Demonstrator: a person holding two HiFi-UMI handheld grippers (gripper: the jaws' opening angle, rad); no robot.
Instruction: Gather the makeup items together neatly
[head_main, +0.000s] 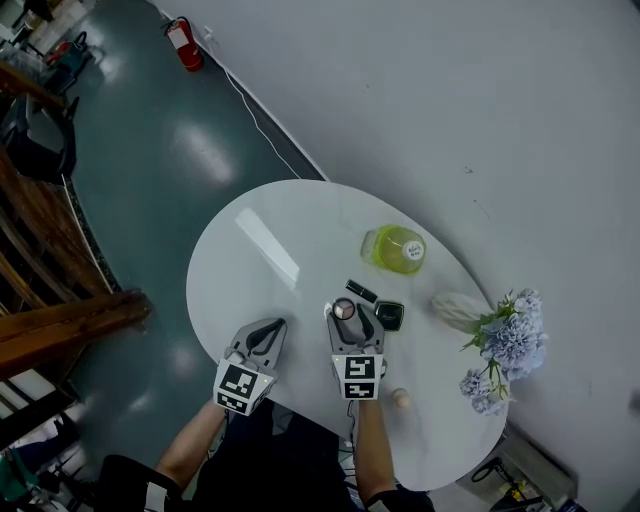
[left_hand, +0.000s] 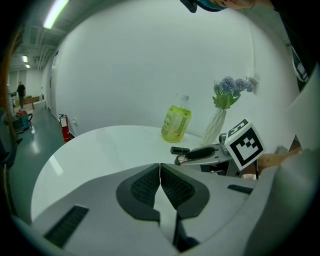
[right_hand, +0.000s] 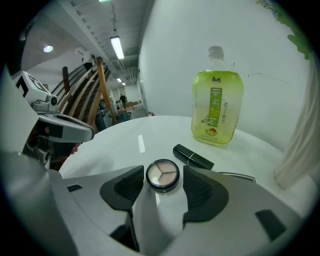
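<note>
a round eyeshadow compact (right_hand: 162, 175), black-rimmed with three pale shades showing, lies flat on the table (head_main: 270, 260) between the parted jaws of the right hand-held gripper (right_hand: 162, 180), its pads clear of it. a black lipstick tube (right_hand: 193, 157) lies on its side just beyond, to the right. a square black compact (head_main: 390, 315) lies flat just right of that gripper's tip. a small beige egg-shaped object (head_main: 400, 398) sits right of its marker cube.

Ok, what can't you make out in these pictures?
Beige item, head view: too small to identify.
Square black case, right gripper view: mostly hidden behind the right gripper.
Vase, right gripper view: cut off by the picture edge.
Bottle label, right gripper view: print too small.
</note>
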